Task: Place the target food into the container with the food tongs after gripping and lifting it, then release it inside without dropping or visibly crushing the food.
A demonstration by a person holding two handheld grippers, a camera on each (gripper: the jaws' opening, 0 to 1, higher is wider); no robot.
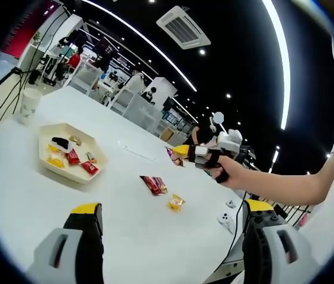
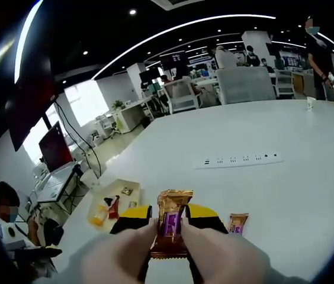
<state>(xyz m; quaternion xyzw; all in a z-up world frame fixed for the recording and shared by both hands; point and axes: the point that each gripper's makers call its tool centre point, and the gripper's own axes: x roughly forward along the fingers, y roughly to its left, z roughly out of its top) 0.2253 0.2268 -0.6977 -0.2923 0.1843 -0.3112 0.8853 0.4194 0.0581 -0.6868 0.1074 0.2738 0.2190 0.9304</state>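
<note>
Nearest the lens in the right gripper view, my right gripper (image 2: 170, 228), with its pale fingers and yellow-and-black jaw tips, pinches an orange-brown foil-wrapped snack with a purple label (image 2: 171, 231), held upright and lifted above the white table (image 2: 285, 195). In the left gripper view, my left gripper (image 1: 170, 222) stands with its two yellow-tipped grey-and-black jaws spread wide apart, nothing between them, above the near part of the same table (image 1: 25, 207). The same view shows my right gripper (image 1: 186, 151) entering from the right, held in a hand (image 1: 229, 170), carrying the wrapped snack (image 1: 173, 155) in the air above the far side of the table. The cream hexagonal tray (image 1: 45, 163) rests toward the left edge and holds several small red, yellow and dark wrapped sweets; in the right gripper view this tray (image 2: 132, 185) lies beyond and left of the held snack. Near the middle of the table lie a red flat packet (image 1: 154, 184) and, just beside it, a small yellow wrapped sweet (image 1: 176, 203). A small orange-pink wrapped sweet (image 2: 237, 223) lies on the table beside my right jaw. A white paper cup (image 1: 28, 105) stands near the far left edge. A white power strip (image 2: 239, 159) lies farther across the table.
</note>
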